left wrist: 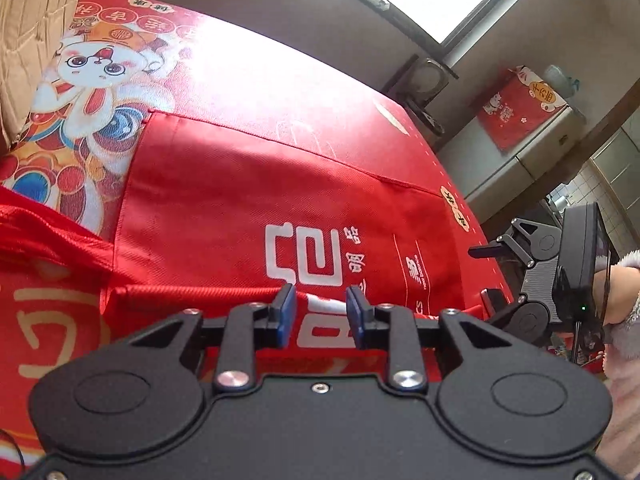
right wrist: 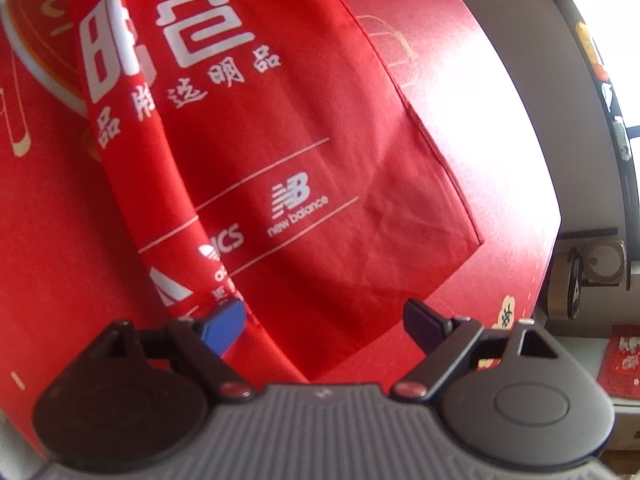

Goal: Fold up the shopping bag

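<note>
We find the red shopping bag (right wrist: 304, 128) flat on the red-clothed table (left wrist: 304, 92), one edge folded over; left claw (left wrist: 321, 308) half-closed around that fold, grip uncertain; right claw (right wrist: 324, 318) wide open, empty; further folds remain.

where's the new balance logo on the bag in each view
Left wrist: new balance logo, right of centre on the shopping bag, small and sideways, right of the big white characters.
Right wrist: logo near the middle, below those same characters.
Shared landmark: the big white characters printed on the bag.
</note>
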### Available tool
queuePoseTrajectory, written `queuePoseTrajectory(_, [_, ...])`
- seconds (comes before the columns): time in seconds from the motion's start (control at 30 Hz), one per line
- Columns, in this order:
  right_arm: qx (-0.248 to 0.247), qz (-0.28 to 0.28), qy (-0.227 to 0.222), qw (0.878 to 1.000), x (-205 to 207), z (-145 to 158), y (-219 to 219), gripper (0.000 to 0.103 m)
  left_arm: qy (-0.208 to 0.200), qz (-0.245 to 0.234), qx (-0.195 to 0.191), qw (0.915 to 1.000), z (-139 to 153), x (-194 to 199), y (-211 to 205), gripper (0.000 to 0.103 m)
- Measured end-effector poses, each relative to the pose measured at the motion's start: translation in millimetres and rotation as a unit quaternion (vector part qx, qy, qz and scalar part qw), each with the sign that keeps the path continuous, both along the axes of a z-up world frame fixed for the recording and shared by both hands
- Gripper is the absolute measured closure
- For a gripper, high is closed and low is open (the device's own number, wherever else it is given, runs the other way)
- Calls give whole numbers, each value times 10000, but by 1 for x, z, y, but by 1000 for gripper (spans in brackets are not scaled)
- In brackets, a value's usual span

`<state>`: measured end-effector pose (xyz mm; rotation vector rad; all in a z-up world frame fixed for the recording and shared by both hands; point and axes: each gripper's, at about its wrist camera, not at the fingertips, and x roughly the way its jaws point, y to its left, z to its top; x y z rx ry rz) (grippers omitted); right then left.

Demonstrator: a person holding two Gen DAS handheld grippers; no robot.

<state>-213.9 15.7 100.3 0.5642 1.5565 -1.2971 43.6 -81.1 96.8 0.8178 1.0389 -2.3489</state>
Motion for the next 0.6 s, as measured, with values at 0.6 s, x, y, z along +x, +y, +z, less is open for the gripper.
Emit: queuePoseTrajectory(0.6, [-124,-25,-141,9998,-6,-23,13,16,-579,184,-342,9976,-24,15,-16,91])
